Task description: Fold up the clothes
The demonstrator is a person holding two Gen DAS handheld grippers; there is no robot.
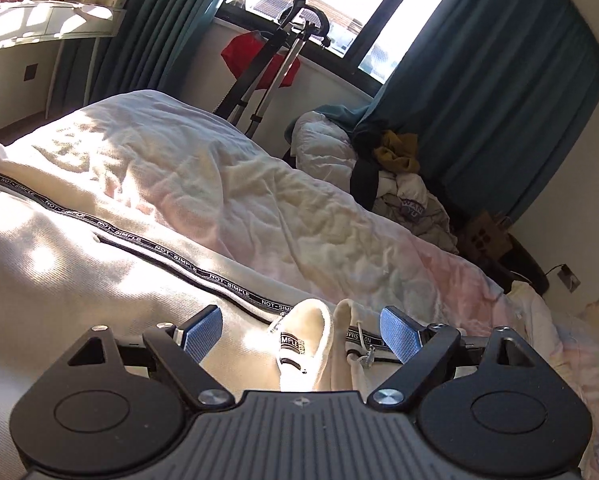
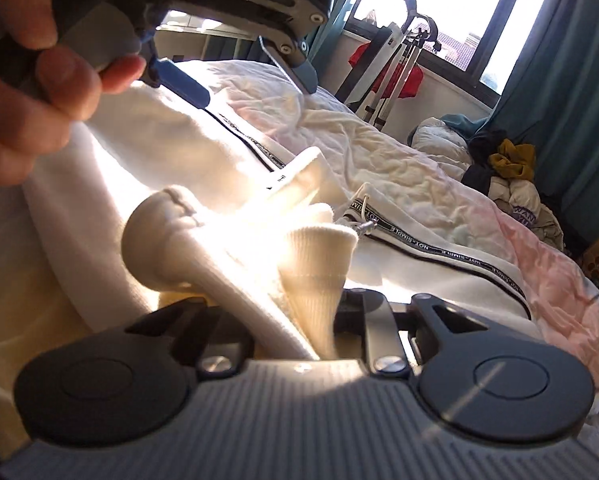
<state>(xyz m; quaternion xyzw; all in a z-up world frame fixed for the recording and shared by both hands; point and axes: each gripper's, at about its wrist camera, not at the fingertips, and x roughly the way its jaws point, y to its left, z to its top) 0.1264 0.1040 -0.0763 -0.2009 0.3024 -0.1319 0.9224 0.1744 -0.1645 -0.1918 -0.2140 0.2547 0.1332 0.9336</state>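
Observation:
A cream zip jacket (image 1: 79, 272) with black "NOT-SIMPLE" tape lies spread on the bed. Its collar (image 1: 303, 344), with a small label, stands up between the blue pads (image 1: 201, 334) of my left gripper (image 1: 299, 334), which is open and touches nothing. In the right wrist view a ribbed cream cuff (image 2: 319, 260) and a rolled fold of the jacket (image 2: 171, 248) run down into my right gripper (image 2: 299, 312). Its jaws stand narrow and shut on that fabric, which hides the pads. Up at the left, a hand holds the left gripper (image 2: 247, 80) above the jacket.
The bed carries a crumpled white and pastel quilt (image 1: 227, 184). A pile of clothes (image 1: 395, 160) lies beyond its far side by teal curtains (image 1: 519, 100). A metal stand with a red garment (image 1: 259, 60) is under the window. A white desk (image 1: 39, 28) stands far left.

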